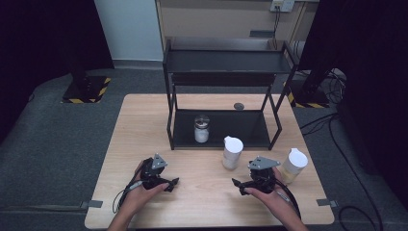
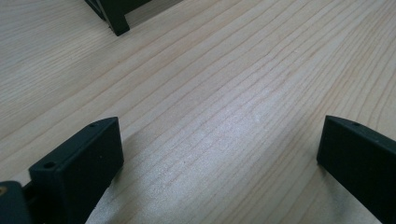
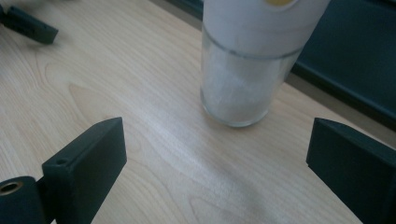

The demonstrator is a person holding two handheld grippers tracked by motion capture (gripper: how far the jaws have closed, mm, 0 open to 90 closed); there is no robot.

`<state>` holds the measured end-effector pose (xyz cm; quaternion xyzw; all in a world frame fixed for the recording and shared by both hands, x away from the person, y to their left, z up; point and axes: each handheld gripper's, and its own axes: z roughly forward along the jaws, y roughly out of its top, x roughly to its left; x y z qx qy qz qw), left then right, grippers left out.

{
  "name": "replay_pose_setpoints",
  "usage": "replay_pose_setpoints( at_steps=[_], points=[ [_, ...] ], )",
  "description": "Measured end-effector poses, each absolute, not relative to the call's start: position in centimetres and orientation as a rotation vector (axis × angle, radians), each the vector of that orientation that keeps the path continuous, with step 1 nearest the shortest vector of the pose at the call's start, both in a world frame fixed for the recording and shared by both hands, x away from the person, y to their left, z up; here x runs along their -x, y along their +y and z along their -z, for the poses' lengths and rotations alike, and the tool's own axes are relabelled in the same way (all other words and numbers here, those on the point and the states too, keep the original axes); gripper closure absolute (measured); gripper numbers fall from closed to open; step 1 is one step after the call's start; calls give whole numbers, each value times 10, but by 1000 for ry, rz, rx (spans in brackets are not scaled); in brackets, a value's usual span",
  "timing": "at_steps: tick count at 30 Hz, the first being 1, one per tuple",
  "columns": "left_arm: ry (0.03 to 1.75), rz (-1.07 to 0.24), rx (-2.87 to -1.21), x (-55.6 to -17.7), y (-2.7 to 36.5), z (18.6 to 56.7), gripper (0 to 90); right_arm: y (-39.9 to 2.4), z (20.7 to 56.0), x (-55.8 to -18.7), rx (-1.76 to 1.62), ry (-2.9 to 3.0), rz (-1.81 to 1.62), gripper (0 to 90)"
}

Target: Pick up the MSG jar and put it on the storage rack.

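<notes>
A glass jar with a white lid [image 1: 232,152] [image 3: 252,65] stands on the wooden table [image 1: 144,125] just in front of the black shelf rack [image 1: 226,67]. My right gripper [image 1: 236,184] [image 3: 215,168] rests on the table near the front edge. It points left toward that jar, open, with nothing between its jaws. A second white-lidded jar [image 1: 293,165] stands to the right of my right hand. A third jar [image 1: 201,129] sits on the rack's lower shelf. My left gripper [image 1: 173,183] [image 2: 219,158] lies on the table at the front left, open and empty.
A small dark round object [image 1: 238,106] lies on the table behind the rack. The rack's front left leg [image 2: 116,21] shows at the top of the left gripper view. Cables trail from both grippers over the front edge.
</notes>
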<state>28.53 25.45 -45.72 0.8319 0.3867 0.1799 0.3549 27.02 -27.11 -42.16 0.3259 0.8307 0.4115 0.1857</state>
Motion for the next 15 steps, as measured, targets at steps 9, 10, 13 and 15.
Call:
replay_pose_setpoints(
  at_steps=[9, 10, 13, 15],
  points=[
    [999, -465, -2150, -285, 254, 457, 0, -267, 421, -282, -950, 2307, -1202, 60],
    [999, -465, -2150, -285, 254, 457, 0, -267, 423, -283, -955, 2303, -1207, 62],
    [999, -465, -2150, -285, 255, 457, 0, -265, 426, -287, -960, 2299, -1214, 67],
    [998, -465, -2150, -285, 255, 457, 0, -264, 426, -289, -964, 2294, -1218, 75]
  ],
)
